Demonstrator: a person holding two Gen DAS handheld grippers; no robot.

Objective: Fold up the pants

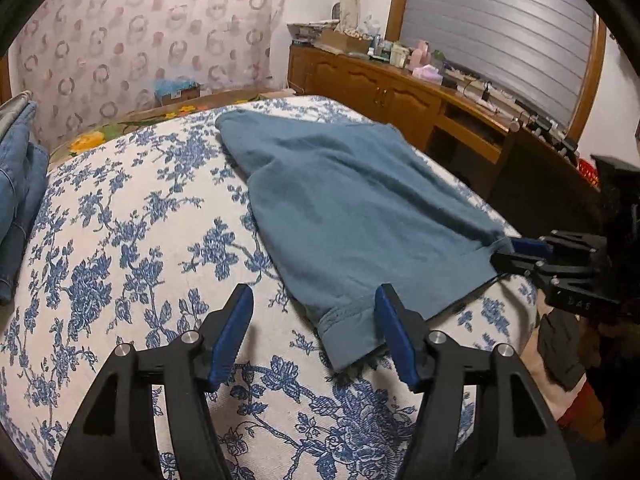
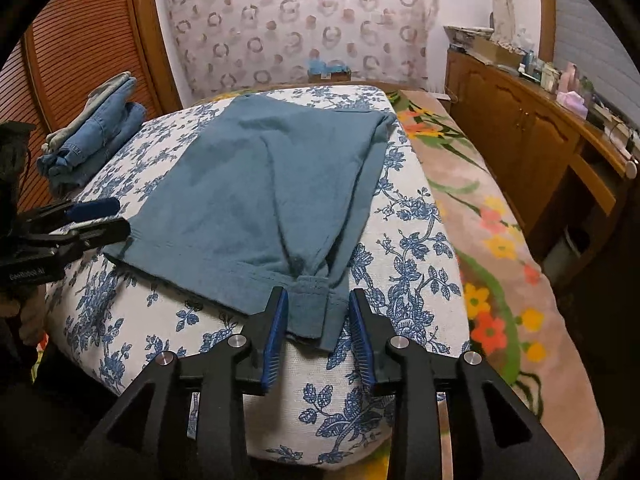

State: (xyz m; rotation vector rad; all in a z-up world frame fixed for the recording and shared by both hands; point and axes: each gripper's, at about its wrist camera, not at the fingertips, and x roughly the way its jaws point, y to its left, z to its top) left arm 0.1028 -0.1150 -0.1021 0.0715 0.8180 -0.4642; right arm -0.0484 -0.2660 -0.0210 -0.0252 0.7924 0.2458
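Teal-blue pants (image 1: 352, 208) lie flat on a white cushion with a blue flower print (image 1: 132, 240), also shown in the right wrist view (image 2: 256, 200). My left gripper (image 1: 314, 312) is open, its jaws wide apart at the near waistband corner (image 1: 346, 332) without closing on it. My right gripper (image 2: 318, 312) is open, its blue pads either side of the other waistband corner (image 2: 308, 304). Each gripper also shows from the side in the other view: the right one (image 1: 520, 252), the left one (image 2: 100, 216).
Folded denim jeans (image 2: 92, 132) are stacked at the cushion's far left, also in the left wrist view (image 1: 18, 184). A wooden sideboard (image 1: 400, 92) with clutter stands to the right. A flowered blanket (image 2: 492, 248) covers the bed beside the cushion.
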